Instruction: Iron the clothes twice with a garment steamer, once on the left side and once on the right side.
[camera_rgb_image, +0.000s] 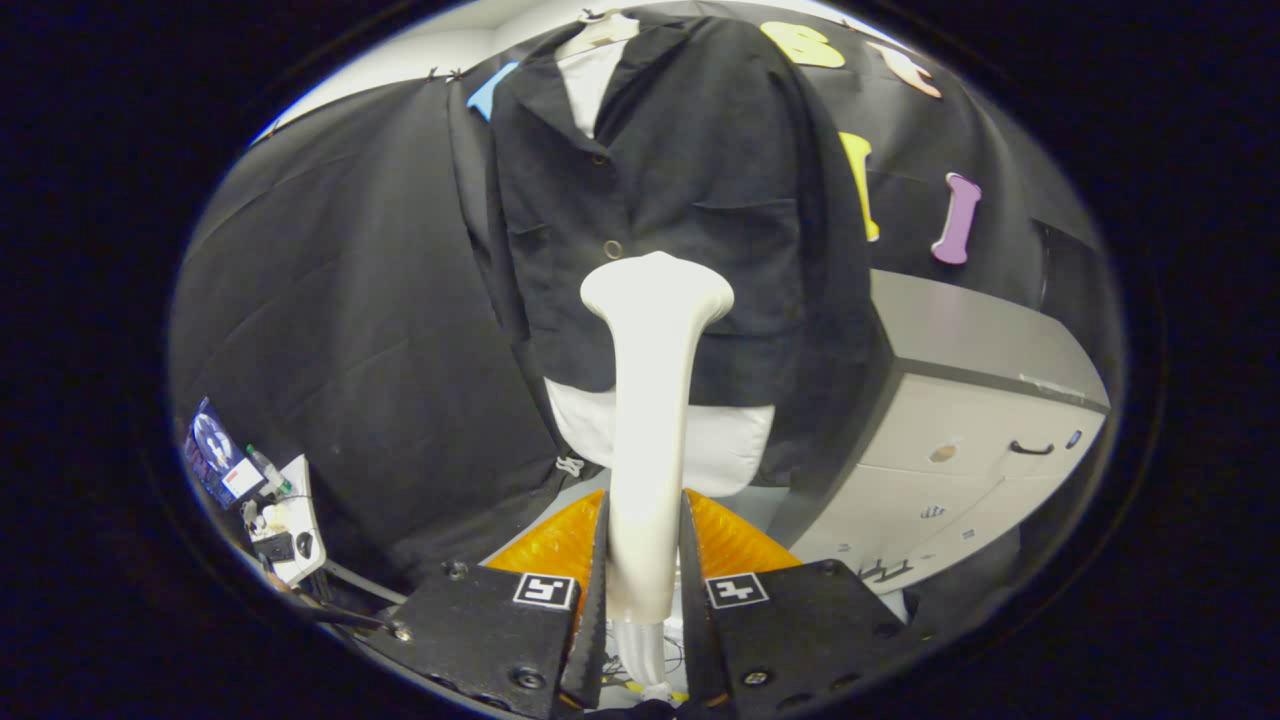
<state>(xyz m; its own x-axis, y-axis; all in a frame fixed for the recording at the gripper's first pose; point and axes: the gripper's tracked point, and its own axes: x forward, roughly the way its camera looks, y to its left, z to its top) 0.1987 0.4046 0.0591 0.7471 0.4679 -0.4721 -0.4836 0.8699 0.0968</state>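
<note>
A black button-up shirt (690, 200) hangs on a hanger over a white garment (725, 445) straight ahead. The white garment steamer (650, 400) stands upright between my fingers, its wide head (657, 290) up near the lower middle of the shirt front, just under a button. My gripper (645, 585) is shut on the steamer's handle, both fingers pressing its sides. Whether the head touches the cloth I cannot tell.
A grey-white cabinet (960, 420) with drawers stands to the right of the shirt. Down to the left is a small white table (290, 525) with a bottle and small items. Black cloth forms the wall behind.
</note>
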